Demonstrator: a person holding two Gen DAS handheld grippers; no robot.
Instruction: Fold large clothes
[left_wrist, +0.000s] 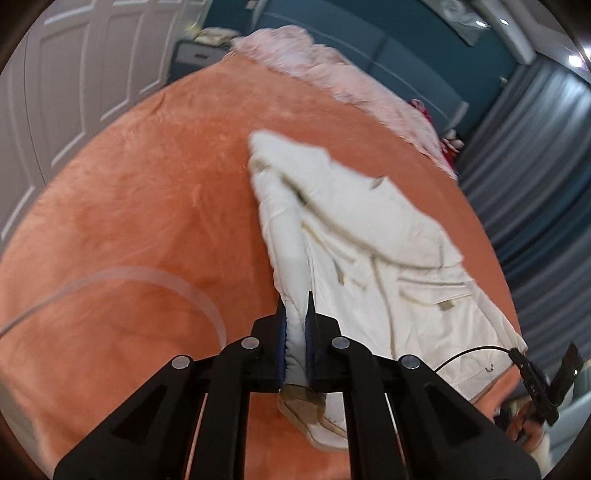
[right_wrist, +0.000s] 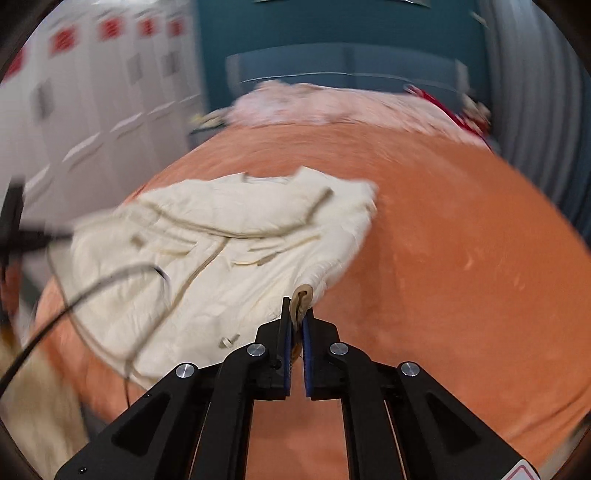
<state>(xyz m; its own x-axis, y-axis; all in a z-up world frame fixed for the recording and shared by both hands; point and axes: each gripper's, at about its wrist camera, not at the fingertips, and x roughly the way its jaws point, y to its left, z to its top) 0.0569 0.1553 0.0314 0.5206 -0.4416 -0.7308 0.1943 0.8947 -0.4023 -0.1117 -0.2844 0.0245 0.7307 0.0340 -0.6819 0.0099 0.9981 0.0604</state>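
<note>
The coat (left_wrist: 369, 240) lies spread on the bed (left_wrist: 147, 206), cream, with tan trim and a pale fur edge. Both views are smeared by motion, so its seams and small fittings are hard to read, and which part is sleeve or hem cannot be told. In the left view its near end is hidden behind the black gripper frame. In the right view a dark cable (right_wrist: 92, 291) crosses it.

The bed is covered in an orange fleece blanket. A pink throw (left_wrist: 332, 74) is bunched along its far end before a blue headboard (left_wrist: 388, 48). White wardrobe doors (left_wrist: 74, 74) stand on one side, grey-blue curtains (left_wrist: 524, 155) on the other.

The left gripper (left_wrist: 296, 306) pinches a white padded fold of the coat's near edge, the cloth squeezed between its blue pads. The right gripper (right_wrist: 297, 314) is pressed together on a tan-trimmed corner (right_wrist: 303, 295) at the coat's other near edge, the rest of it trailing away to the left.
</note>
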